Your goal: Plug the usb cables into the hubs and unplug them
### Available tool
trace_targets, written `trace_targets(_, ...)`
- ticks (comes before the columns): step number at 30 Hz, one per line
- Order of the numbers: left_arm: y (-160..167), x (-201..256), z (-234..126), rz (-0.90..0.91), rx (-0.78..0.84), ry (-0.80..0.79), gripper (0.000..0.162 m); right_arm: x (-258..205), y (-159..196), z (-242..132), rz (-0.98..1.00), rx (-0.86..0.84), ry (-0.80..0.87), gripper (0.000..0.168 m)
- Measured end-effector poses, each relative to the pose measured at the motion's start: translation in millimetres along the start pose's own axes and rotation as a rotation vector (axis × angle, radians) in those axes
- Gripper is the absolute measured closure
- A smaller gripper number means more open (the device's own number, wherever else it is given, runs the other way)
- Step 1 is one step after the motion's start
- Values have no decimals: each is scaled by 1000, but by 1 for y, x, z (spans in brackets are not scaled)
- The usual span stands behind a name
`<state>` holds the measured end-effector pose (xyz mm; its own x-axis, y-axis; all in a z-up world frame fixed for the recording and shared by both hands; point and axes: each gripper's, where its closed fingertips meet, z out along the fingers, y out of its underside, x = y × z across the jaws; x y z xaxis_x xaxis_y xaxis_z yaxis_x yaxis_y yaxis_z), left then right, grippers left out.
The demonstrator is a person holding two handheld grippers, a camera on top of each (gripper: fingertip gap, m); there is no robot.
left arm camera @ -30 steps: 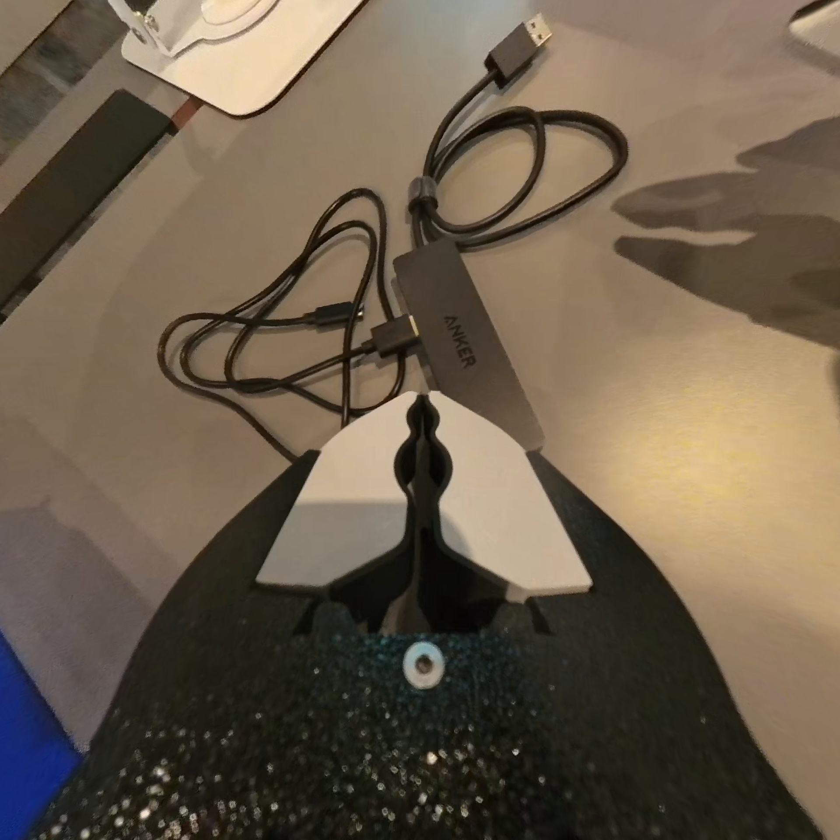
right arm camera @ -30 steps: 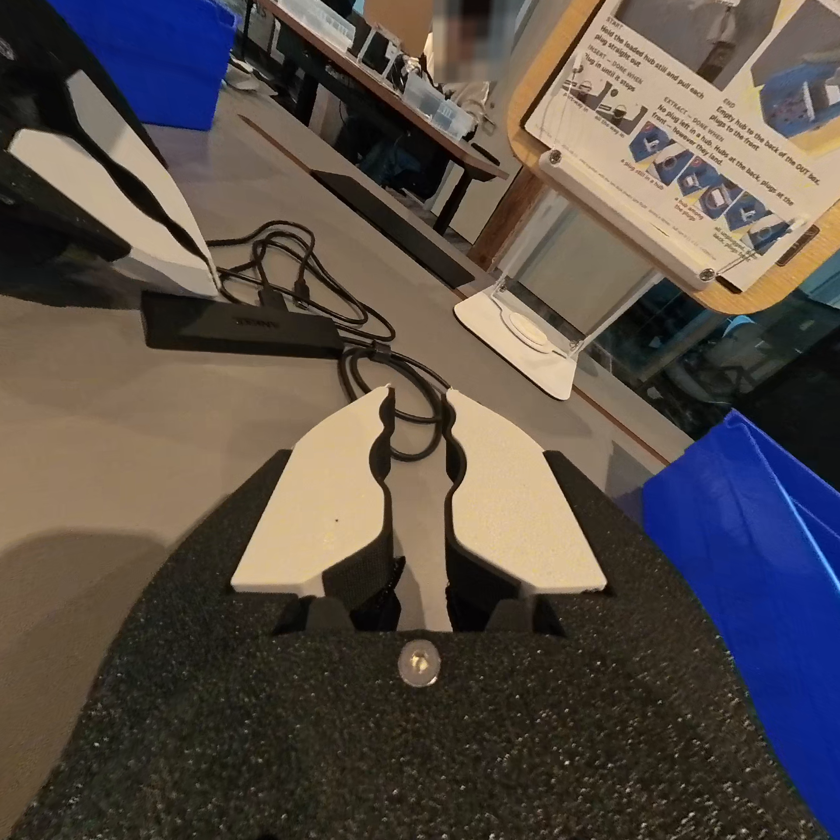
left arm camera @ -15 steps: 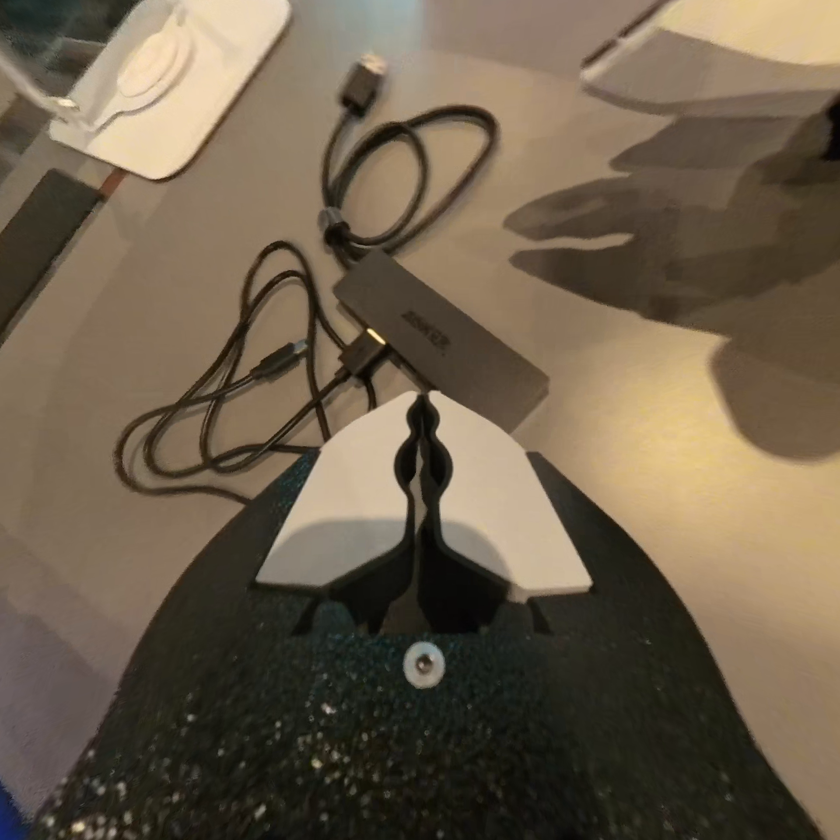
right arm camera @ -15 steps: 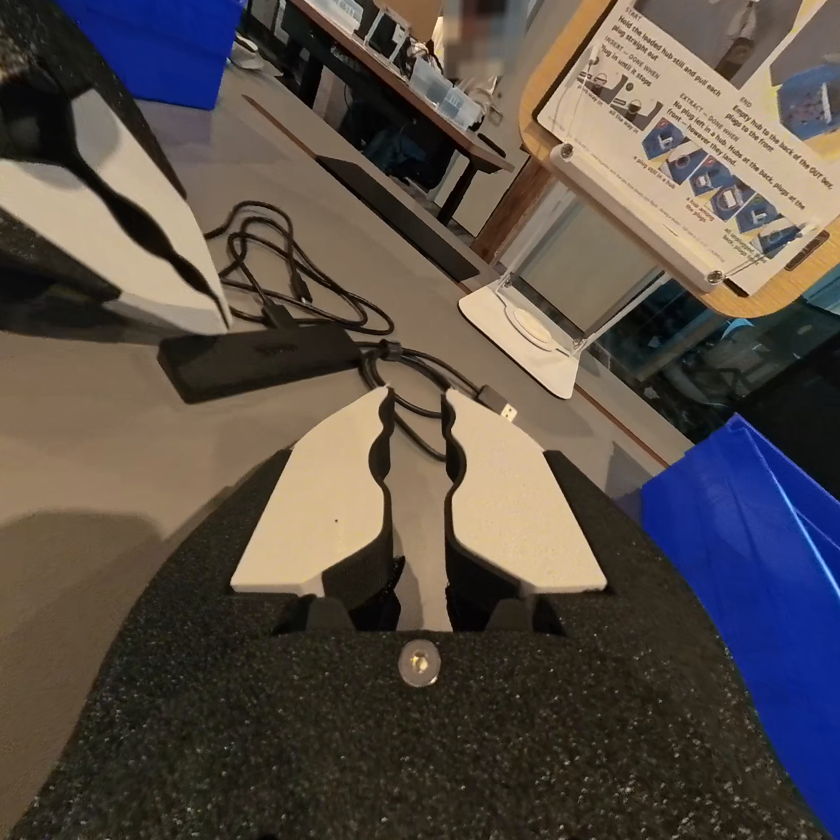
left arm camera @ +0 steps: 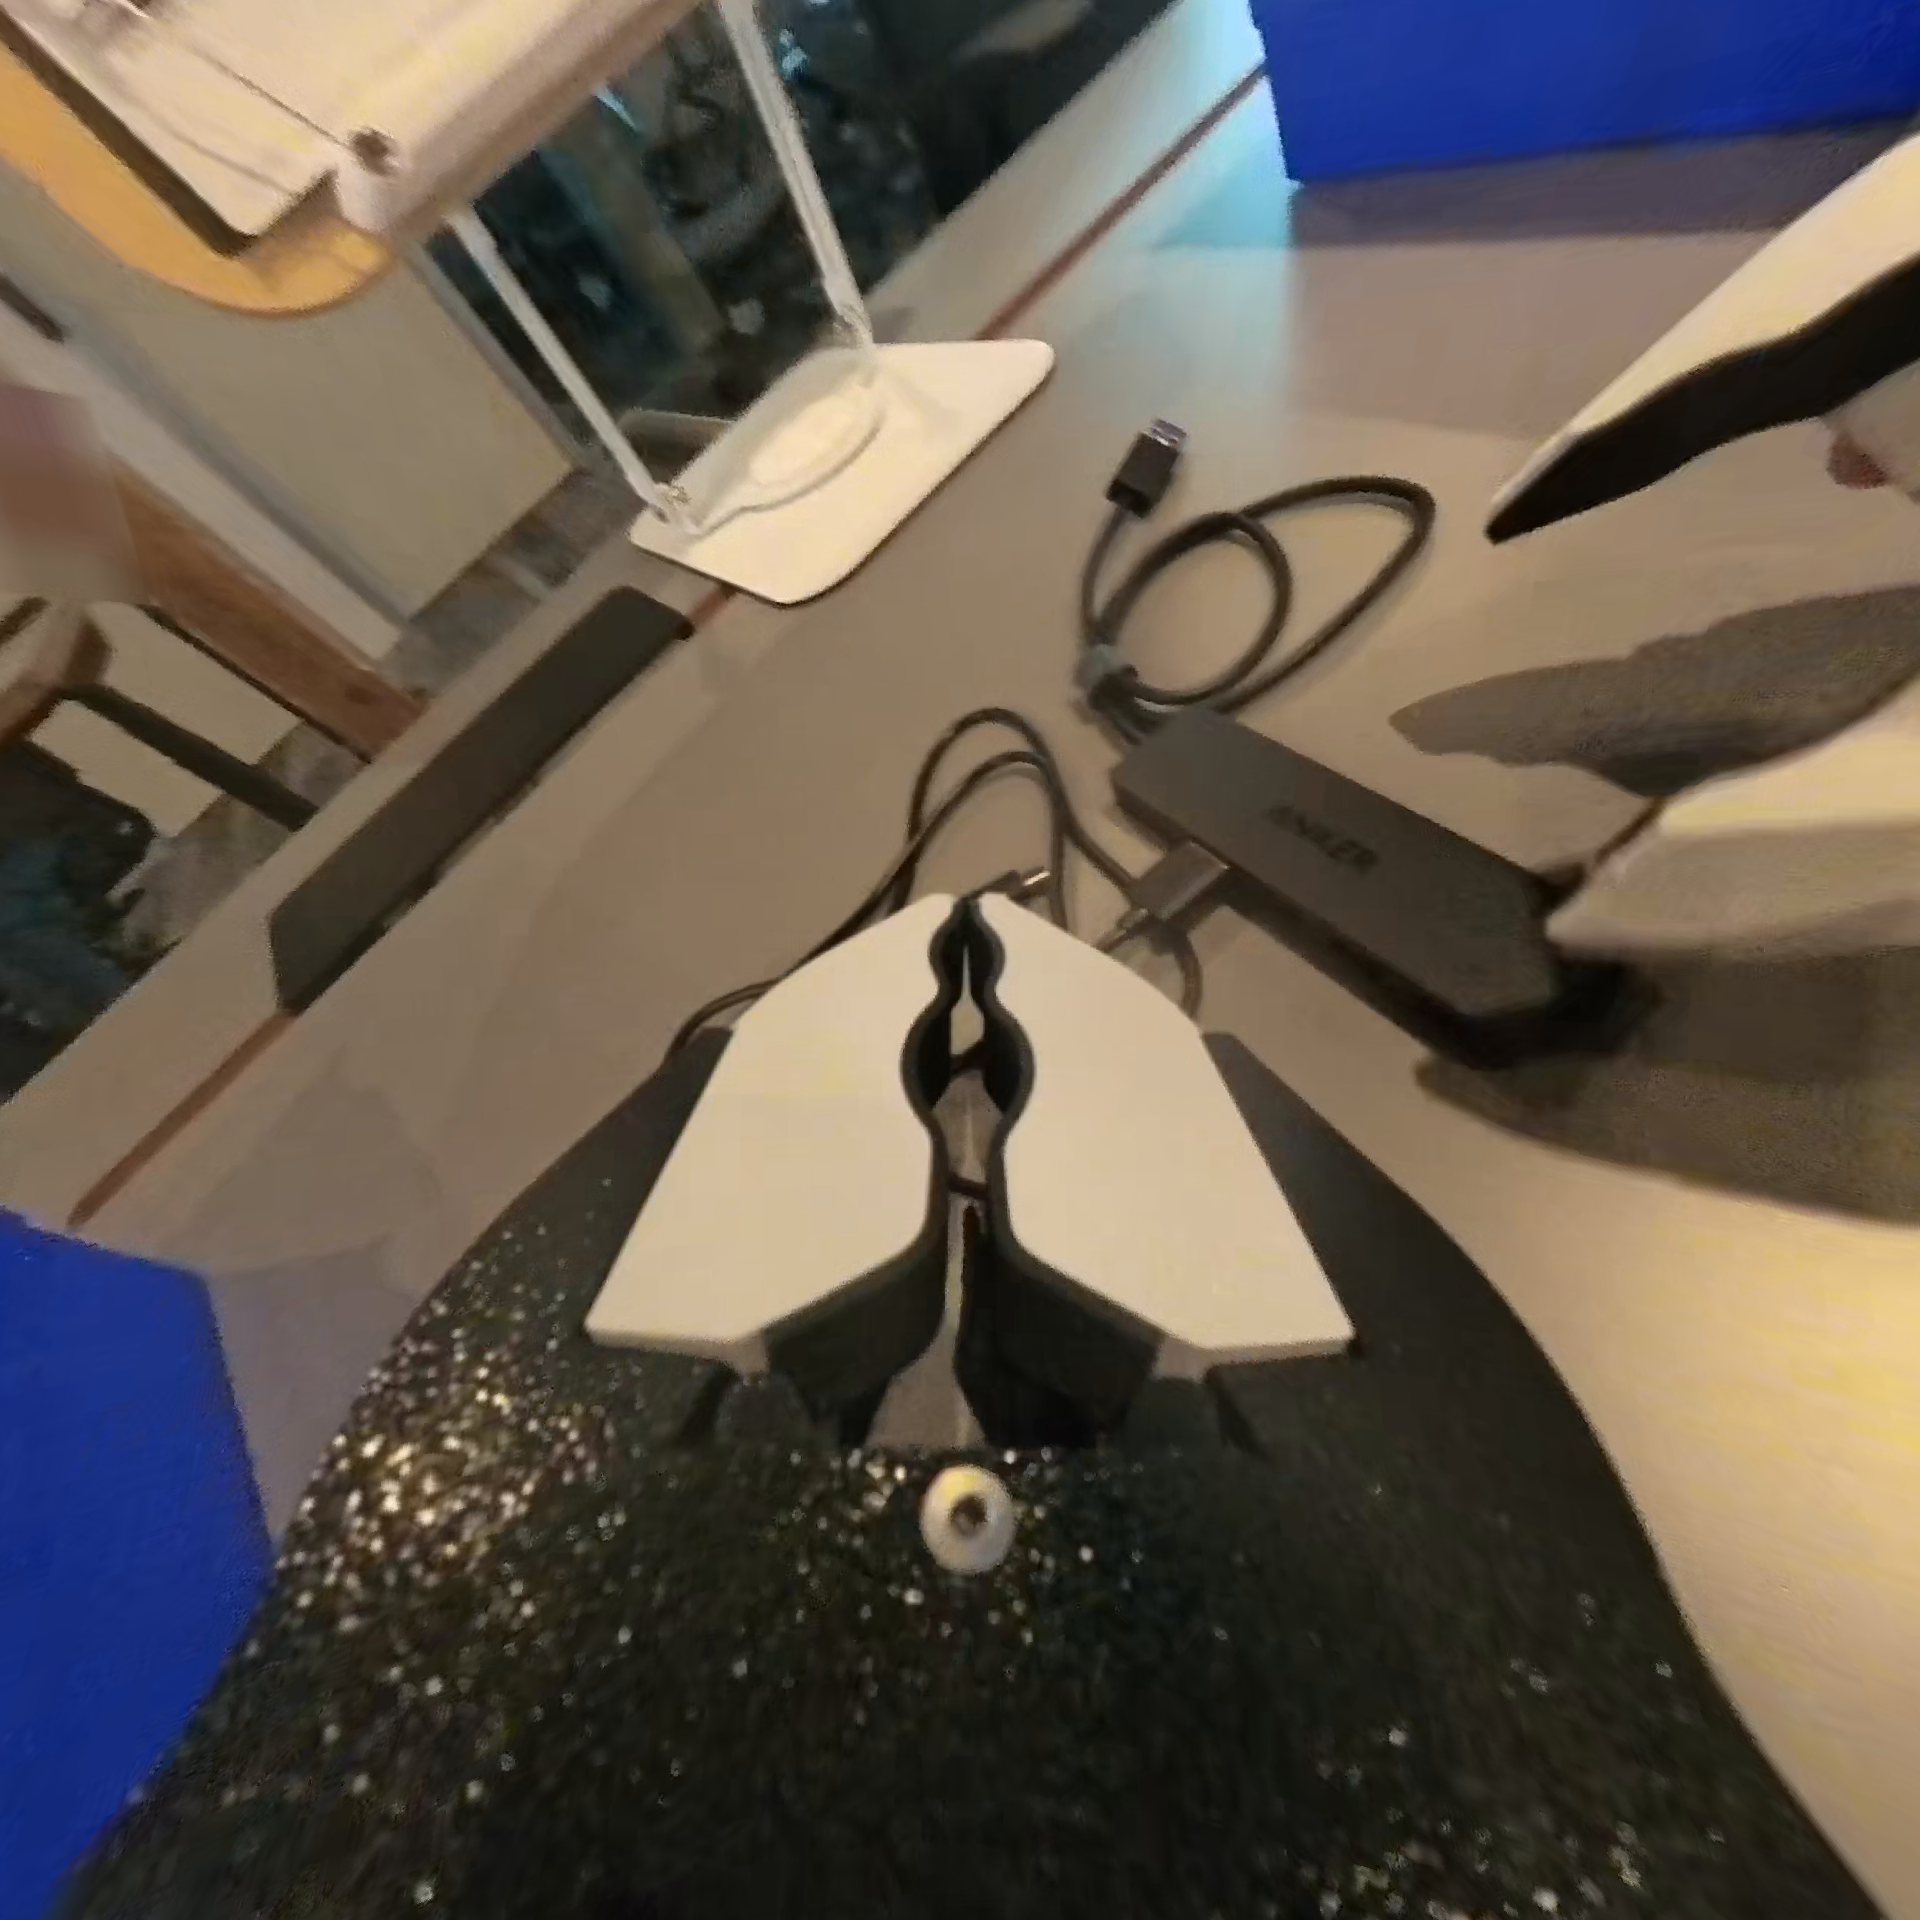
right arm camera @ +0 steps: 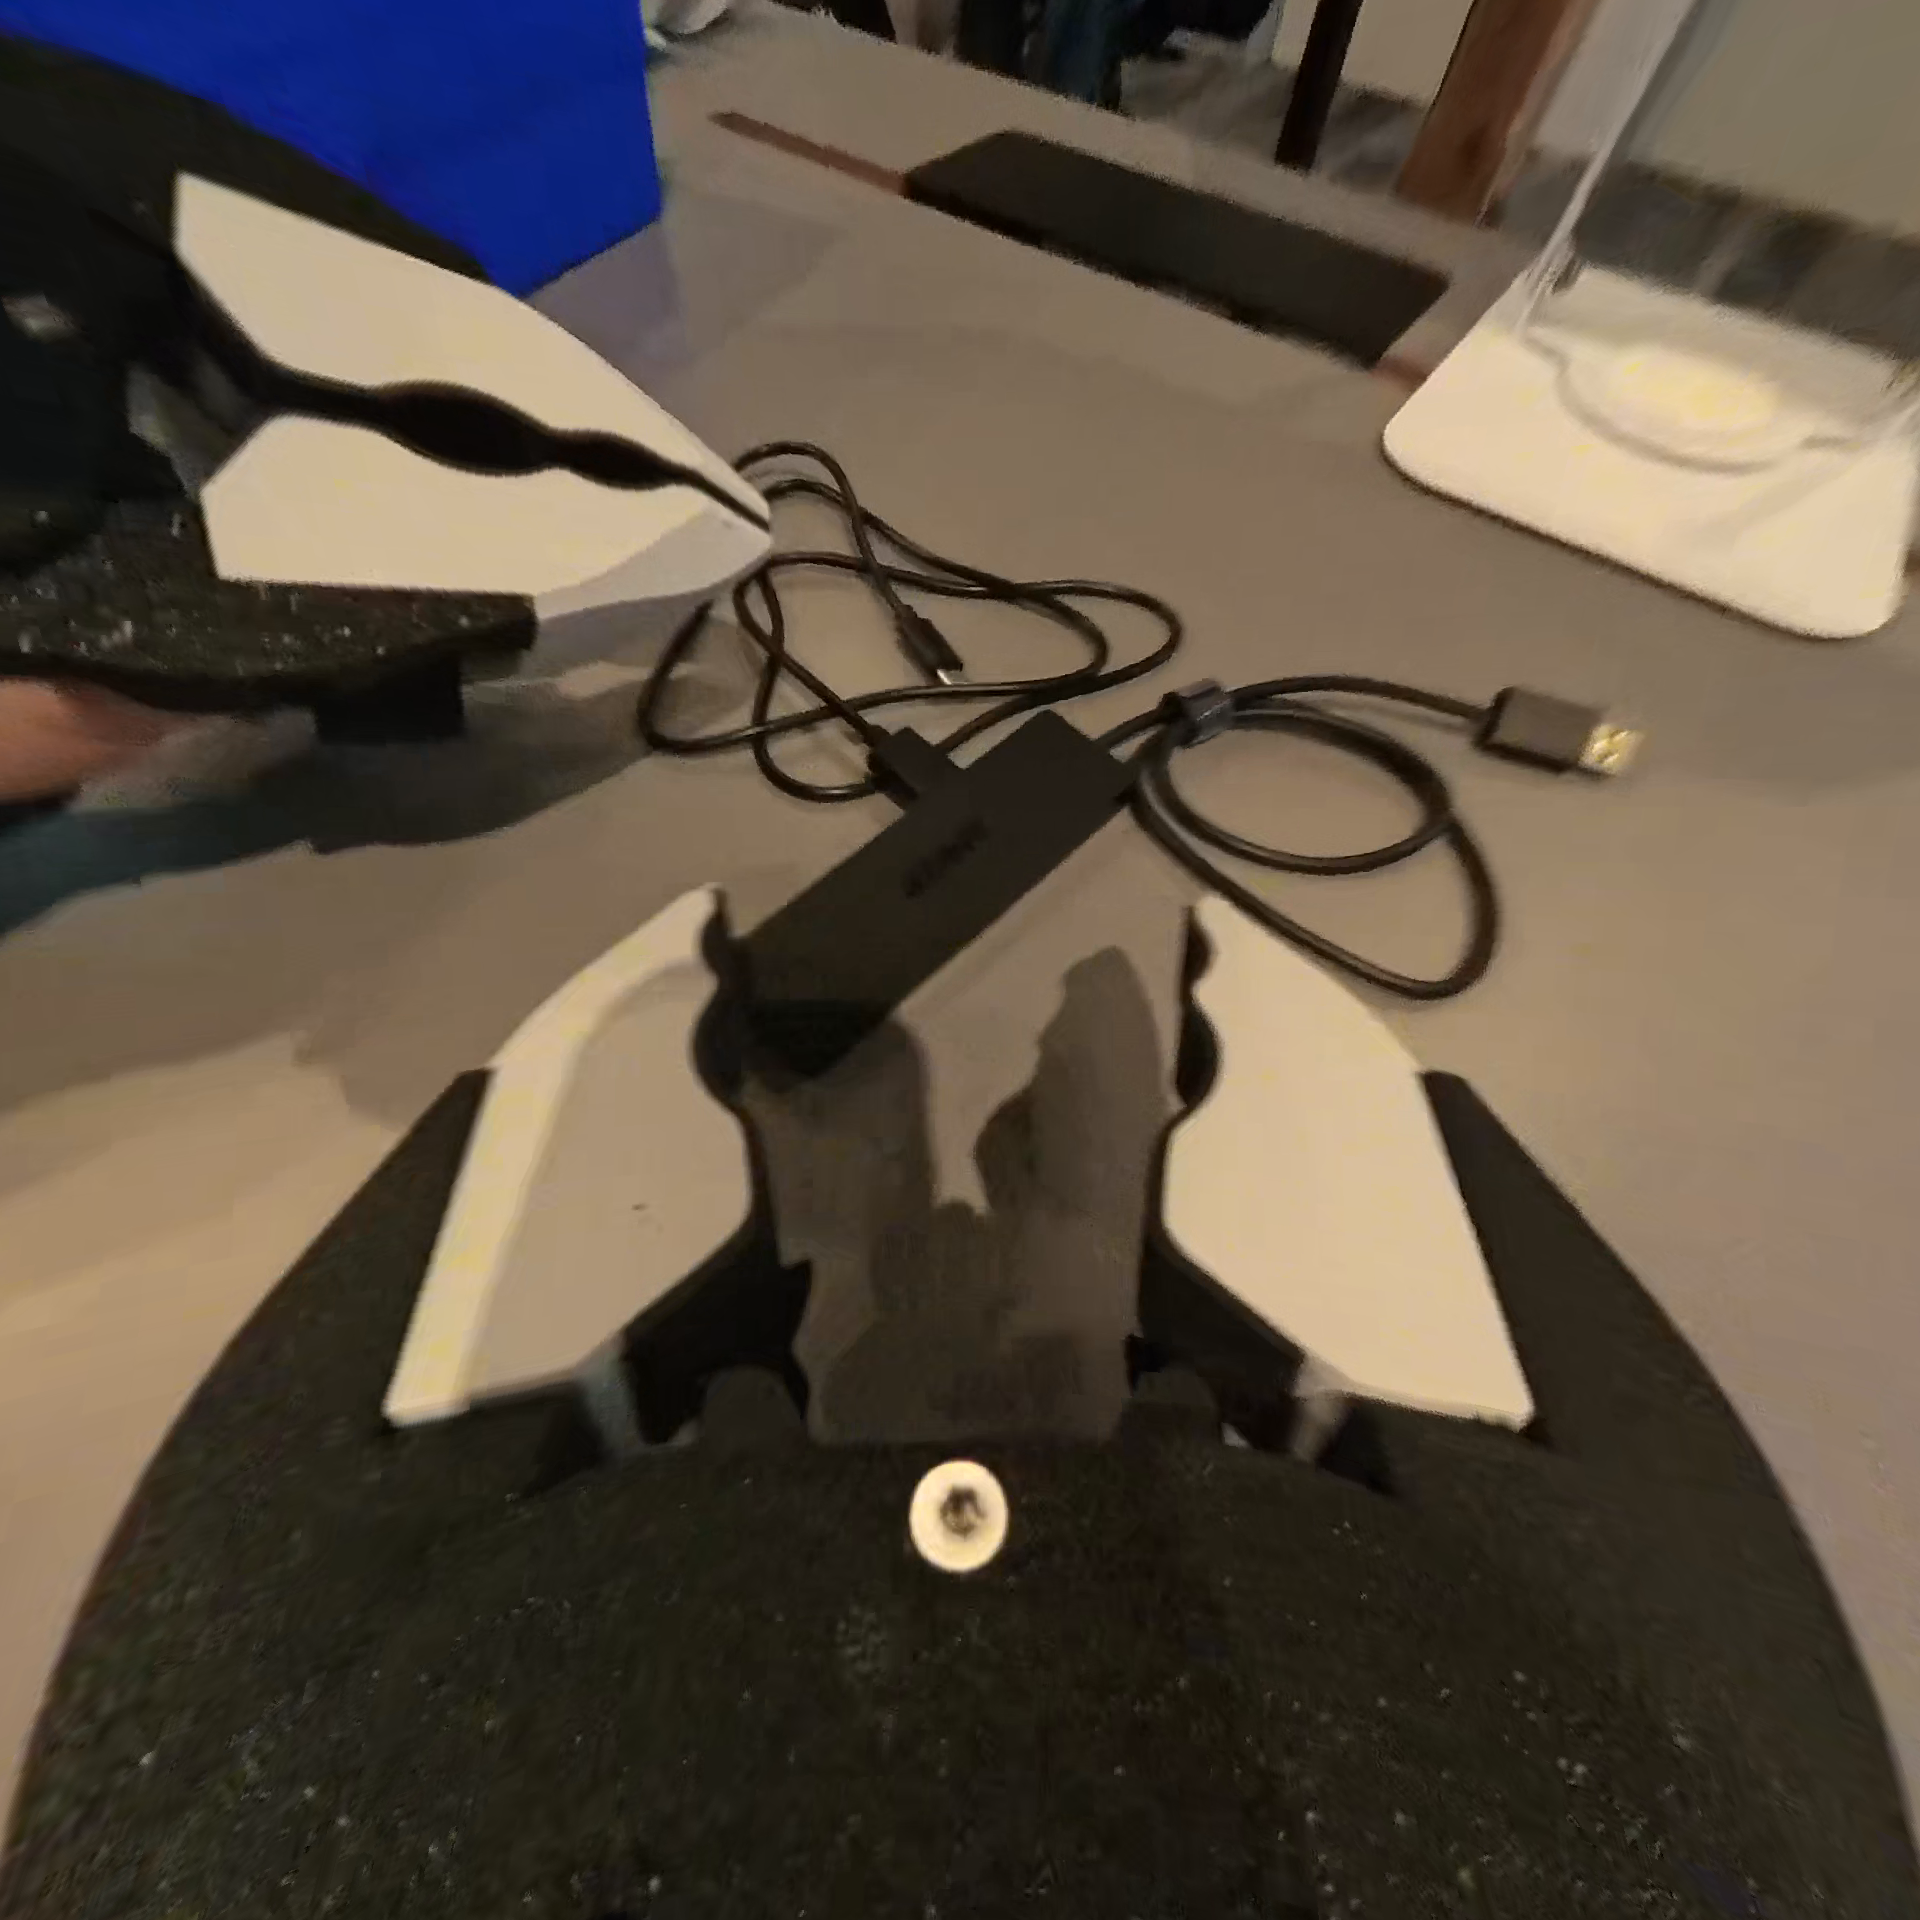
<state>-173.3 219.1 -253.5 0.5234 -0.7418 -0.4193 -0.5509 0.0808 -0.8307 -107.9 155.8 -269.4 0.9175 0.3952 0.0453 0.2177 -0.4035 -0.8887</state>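
Observation:
A black USB hub point(right arm camera: 935, 862) lies on the grey table, also seen in the left wrist view point(left arm camera: 1330, 842). A black cable's plug point(right arm camera: 904, 764) sits in its side port, and that cable's other end point(right arm camera: 930, 644) lies loose. The hub's own cable ends in a free USB plug point(right arm camera: 1548, 732). My right gripper point(right arm camera: 951, 914) is open, with the hub's near end between its fingers point(left arm camera: 1745, 862), close to the left one. My left gripper point(left arm camera: 971, 914) is shut and empty, just short of the plugged cable point(left arm camera: 1174, 894).
A white stand base with a clear upright point(left arm camera: 831, 457) stands beyond the cables. A flat black bar point(left arm camera: 468, 790) lies along the table's far edge. Blue bins point(left arm camera: 104, 1507) point(left arm camera: 1558, 73) stand at both sides.
My right gripper has opened wide and moved down to the hub's near end. My left gripper stayed shut and swung left of the hub, tilting up.

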Motion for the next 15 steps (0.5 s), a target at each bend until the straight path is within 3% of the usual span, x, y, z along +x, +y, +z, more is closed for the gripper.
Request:
trace_targets(1,-1,-3,0,2,12,-21,162,-3,0,5,18,-20,4,76)
trace_targets(4,-3,-9,-1,31,40,-76,162,-13,2,18,-20,-82,35,74)
trace_targets(9,-5,-8,-1,109,48,-112,162,-34,13,35,-112,-207,56,84)
trace_targets(12,-3,-10,-2,149,29,-143,162,-26,10,34,-206,-201,153,92)
trace_targets(15,-3,-11,-2,153,24,-154,162,-12,13,29,-179,-219,192,99)
